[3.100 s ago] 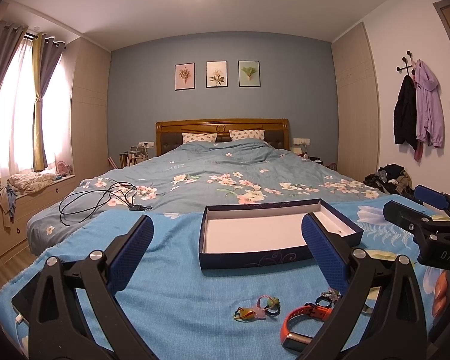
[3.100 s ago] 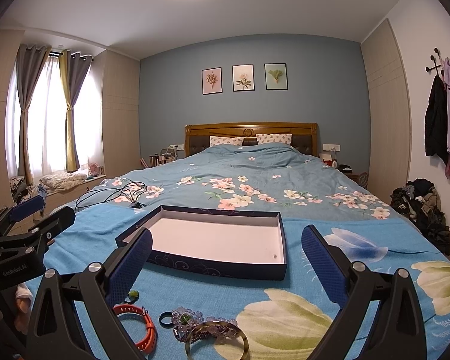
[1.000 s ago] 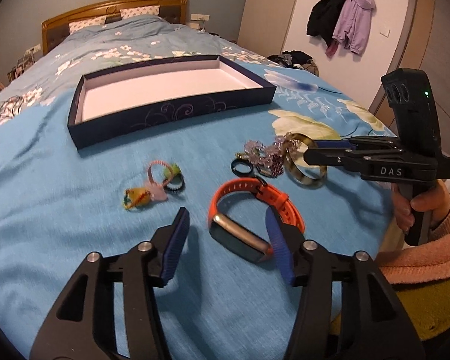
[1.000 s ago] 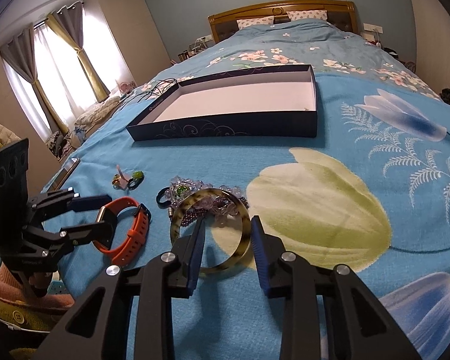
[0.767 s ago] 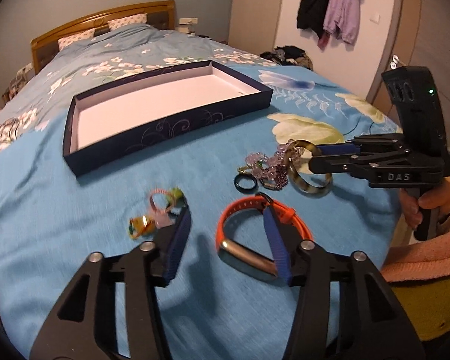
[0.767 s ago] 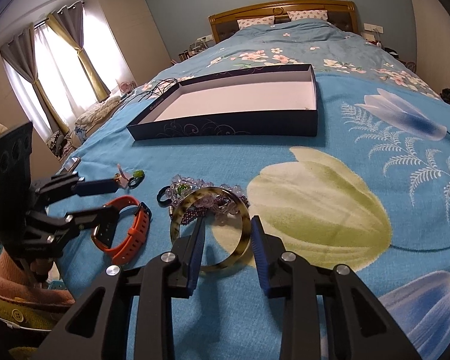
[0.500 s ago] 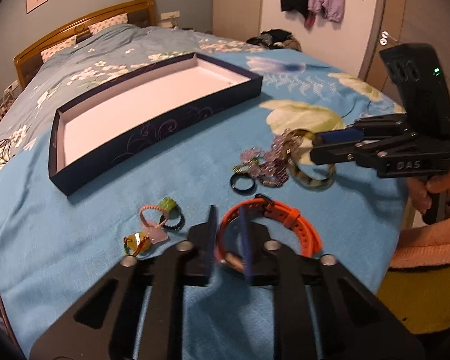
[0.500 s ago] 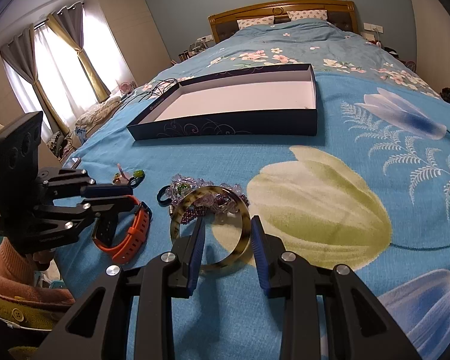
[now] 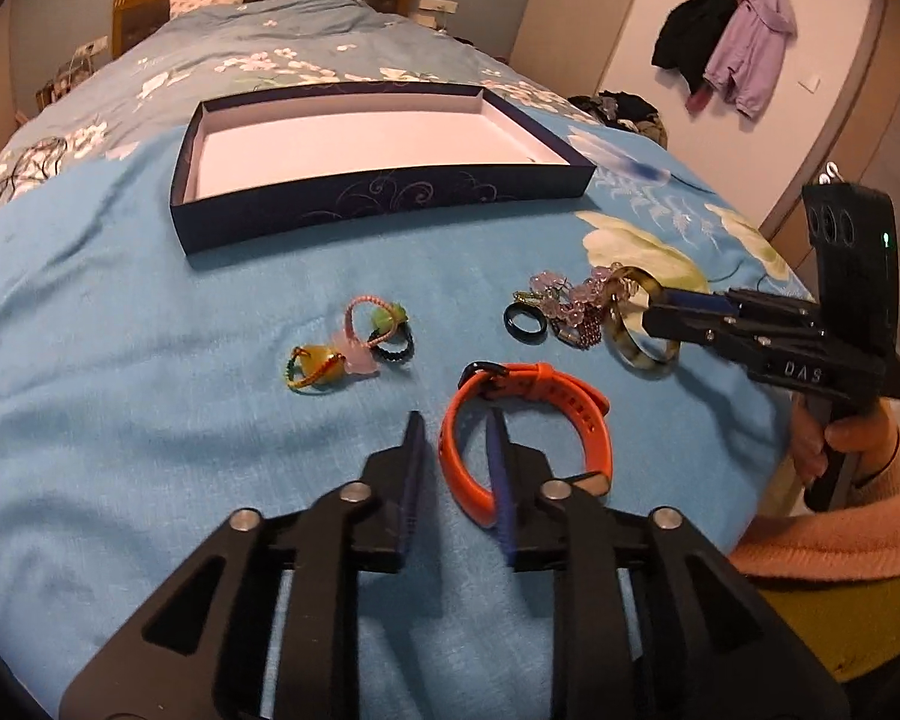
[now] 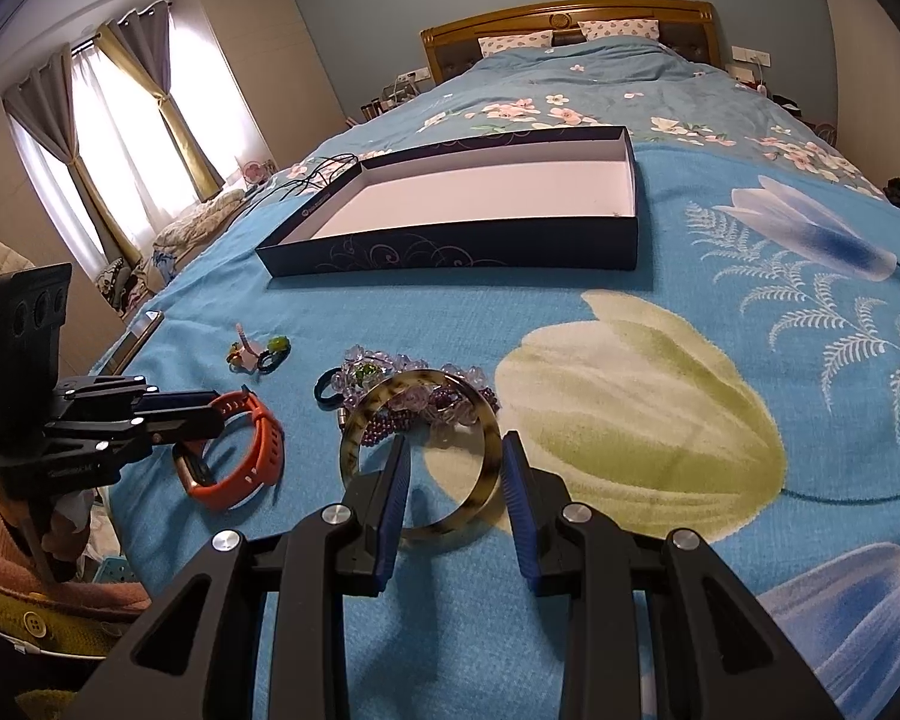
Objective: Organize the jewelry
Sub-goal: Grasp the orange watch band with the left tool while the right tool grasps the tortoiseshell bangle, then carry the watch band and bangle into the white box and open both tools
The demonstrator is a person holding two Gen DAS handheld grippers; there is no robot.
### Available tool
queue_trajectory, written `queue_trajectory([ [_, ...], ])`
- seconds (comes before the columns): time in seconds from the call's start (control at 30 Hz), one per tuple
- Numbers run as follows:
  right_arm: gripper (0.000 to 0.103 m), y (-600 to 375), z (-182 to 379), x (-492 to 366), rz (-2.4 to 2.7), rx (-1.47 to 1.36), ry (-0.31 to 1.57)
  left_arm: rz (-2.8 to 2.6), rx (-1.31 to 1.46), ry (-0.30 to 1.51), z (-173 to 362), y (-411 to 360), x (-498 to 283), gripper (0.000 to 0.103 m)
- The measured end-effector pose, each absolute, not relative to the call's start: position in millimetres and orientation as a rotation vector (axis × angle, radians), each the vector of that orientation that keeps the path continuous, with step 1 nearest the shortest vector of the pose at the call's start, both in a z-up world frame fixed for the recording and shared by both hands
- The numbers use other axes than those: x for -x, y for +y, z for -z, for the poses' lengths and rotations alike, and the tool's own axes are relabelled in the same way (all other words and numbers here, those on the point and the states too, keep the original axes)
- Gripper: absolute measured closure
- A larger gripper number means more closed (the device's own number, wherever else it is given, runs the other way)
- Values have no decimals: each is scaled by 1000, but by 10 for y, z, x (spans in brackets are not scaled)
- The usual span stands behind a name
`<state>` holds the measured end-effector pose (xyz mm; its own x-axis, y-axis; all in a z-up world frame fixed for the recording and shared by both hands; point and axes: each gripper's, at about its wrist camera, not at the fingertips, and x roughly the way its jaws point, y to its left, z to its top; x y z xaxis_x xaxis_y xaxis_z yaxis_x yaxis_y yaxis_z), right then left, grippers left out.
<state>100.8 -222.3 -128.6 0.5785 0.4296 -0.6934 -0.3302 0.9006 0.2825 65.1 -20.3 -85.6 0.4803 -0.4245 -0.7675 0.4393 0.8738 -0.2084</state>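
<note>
My left gripper [image 9: 455, 423] has closed on the near side of the orange watch band [image 9: 561, 390], one finger inside the loop, one outside. My right gripper [image 10: 453, 453] is narrowed around the near rim of the tortoiseshell bangle [image 10: 492, 456], which rests on the blanket; it also shows in the left wrist view [image 9: 624, 348]. A purple bead bracelet [image 10: 408, 402] and a black ring [image 10: 327, 391] lie behind the bangle. Small coloured hair ties [image 9: 354, 348] lie left of the band. The empty navy box [image 9: 360, 204] stands farther back.
Everything lies on a blue floral blanket [image 10: 660, 360] over a bed. A phone [image 10: 135, 339] lies at the left edge. A black cable [image 10: 312, 177] lies beyond the box. Coats [image 9: 726, 54] hang on the far wall.
My left gripper dropped to the orange band and narrowed from wide open to closed on its near side. My right gripper has stayed around the bangle.
</note>
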Motion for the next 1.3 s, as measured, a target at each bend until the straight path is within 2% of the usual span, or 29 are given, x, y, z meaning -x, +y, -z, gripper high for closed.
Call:
queue_trajectory([
  [0.07, 75, -2226, 1285, -1011, -443, -128, 847, 540, -43, 931, 851, -221, -679, 78],
  [0.2, 90, -2247, 1296, -1013, -424, -129, 851, 563, -99, 932, 862, -284, -725, 77],
  [0.27, 92, -2276, 1304, -1024, -415, -139, 854, 578, -116, 943, 899, -316, -765, 78],
  [0.33, 94, -2280, 1306, -1025, -414, -140, 855, 574, -136, 939, 899, -341, -788, 86],
  [0.37, 94, -2276, 1301, -1021, -417, -141, 853, 568, -134, 943, 898, -339, -809, 95],
  [0.4, 96, -2284, 1284, -1022, -426, -150, 847, 564, -125, 946, 905, -324, -814, 95],
  [0.63, 97, -2333, 1115, -1068, -445, -161, 808, 554, -46, 936, 843, -231, -808, 97],
  [0.87, 97, -2352, 874, -1323, -456, -163, 746, 525, 50, 851, 552, -67, -952, 96],
  [1.03, 97, -2307, 746, -1694, -449, -140, 722, 475, 62, 771, 279, 15, -1248, 96],
  [1.3, 97, -2275, 718, -2487, -402, -139, 741, 399, 73, 740, 52, 61, -2001, 96],
])
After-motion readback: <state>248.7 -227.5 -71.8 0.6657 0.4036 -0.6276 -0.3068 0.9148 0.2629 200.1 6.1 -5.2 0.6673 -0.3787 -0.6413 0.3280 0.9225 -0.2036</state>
